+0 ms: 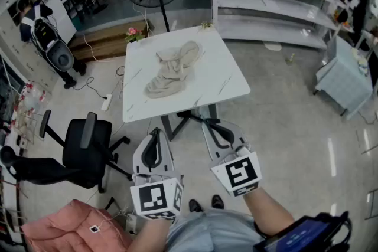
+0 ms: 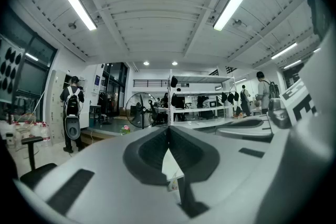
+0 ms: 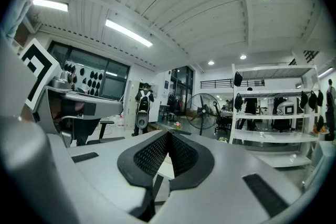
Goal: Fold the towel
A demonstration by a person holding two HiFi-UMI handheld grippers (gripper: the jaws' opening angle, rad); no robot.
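My left gripper (image 1: 155, 133) and right gripper (image 1: 208, 123) are both pinched closed and empty, short of the table's (image 1: 227, 82) near edge, the right one nearer it. The crumpled towel (image 1: 173, 71) lies mid-table, long axis running near-left to far-right, with bare tabletop all round it.

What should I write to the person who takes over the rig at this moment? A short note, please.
Left claw: shut, empty, held level.
Right claw: shut, empty, held level.
Both are on the near side of the white table, not over it.
The towel lies crumpled in a heap near the middle of the table, and neither claw touches it.
Done: nothing, no fold yet.
Left: reach in, open the claws, probably spread the towel flat first, then fold it.
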